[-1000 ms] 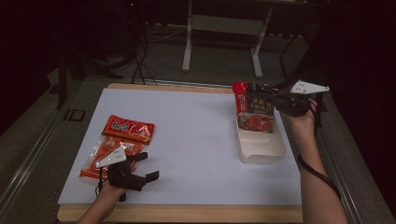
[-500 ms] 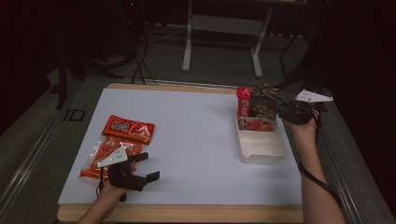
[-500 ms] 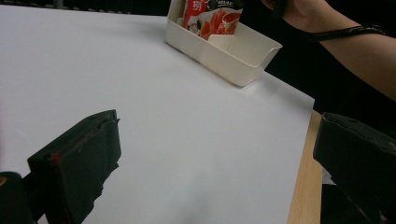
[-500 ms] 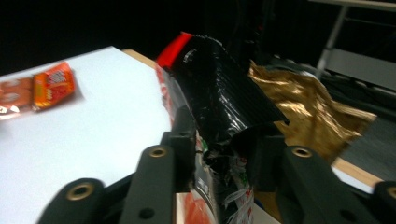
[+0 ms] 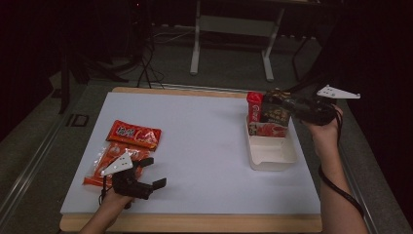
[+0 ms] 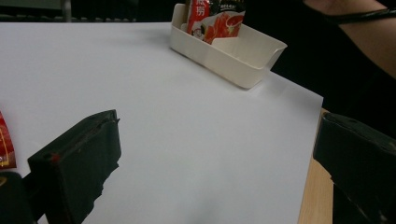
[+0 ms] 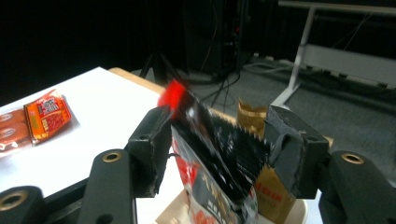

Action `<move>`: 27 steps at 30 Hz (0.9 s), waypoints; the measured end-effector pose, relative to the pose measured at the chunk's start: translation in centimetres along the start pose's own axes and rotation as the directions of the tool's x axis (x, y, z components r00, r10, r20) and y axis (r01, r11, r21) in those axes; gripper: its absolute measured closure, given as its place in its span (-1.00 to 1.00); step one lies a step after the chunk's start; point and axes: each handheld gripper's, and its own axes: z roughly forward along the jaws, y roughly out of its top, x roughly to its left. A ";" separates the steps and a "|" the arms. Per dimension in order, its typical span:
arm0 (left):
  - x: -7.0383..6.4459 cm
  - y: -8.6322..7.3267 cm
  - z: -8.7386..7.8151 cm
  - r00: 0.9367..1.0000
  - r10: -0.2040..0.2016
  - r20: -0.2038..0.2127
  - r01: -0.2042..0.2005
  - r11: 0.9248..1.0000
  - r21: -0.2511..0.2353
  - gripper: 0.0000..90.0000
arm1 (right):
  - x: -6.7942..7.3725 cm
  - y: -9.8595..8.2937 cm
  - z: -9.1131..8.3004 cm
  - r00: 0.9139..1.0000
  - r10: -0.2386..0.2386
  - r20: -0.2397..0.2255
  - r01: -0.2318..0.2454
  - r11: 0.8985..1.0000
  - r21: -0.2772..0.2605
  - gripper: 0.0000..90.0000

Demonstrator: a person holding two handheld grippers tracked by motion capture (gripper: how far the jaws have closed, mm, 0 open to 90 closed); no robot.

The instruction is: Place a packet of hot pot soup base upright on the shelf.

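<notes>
My right gripper has carried the black-and-red snack packet lower, into the far end of the white bin; the packet top sits between my jaws, which are closed on it, with a gold packet just behind. Judged: placement nearly done, release next. A second ago it was higher, above the bin. My left gripper stays wide open and empty, orange packets beside it unmoved.
</notes>
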 end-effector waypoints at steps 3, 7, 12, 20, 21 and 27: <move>0.0 0.0 0.1 1.000 -0.001 -0.006 0.001 1.000 0.012 -0.97 | 0.8 1.0 -0.5 1.000 -0.003 -0.010 0.003 1.000 -0.030 -0.18; 0.0 0.0 0.1 1.000 -0.021 -0.012 0.022 0.999 0.025 -0.97 | 1.7 2.0 -0.6 1.000 -0.013 -0.016 0.012 0.999 -0.038 -0.31; -0.1 0.3 -0.1 0.999 -0.023 -0.042 0.026 0.997 0.074 -0.96 | 3.9 2.9 0.1 0.999 -0.034 -0.042 0.033 0.999 -0.026 -0.65; -0.2 1.1 -1.2 0.998 0.027 -0.056 -0.023 0.998 0.065 -0.85 | 6.8 2.6 0.4 0.992 -0.041 -0.117 0.034 0.997 -0.063 -0.75; -0.2 1.3 -1.4 0.998 0.029 -0.054 -0.025 0.997 0.070 -0.85 | 7.3 2.4 0.4 0.991 -0.047 -0.126 0.039 0.997 -0.064 -0.75; 0.3 1.8 -2.5 0.995 0.036 -0.090 -0.028 0.996 0.081 -0.79 | 9.5 1.2 -0.1 0.983 -0.086 -0.160 0.076 0.995 -0.071 -0.70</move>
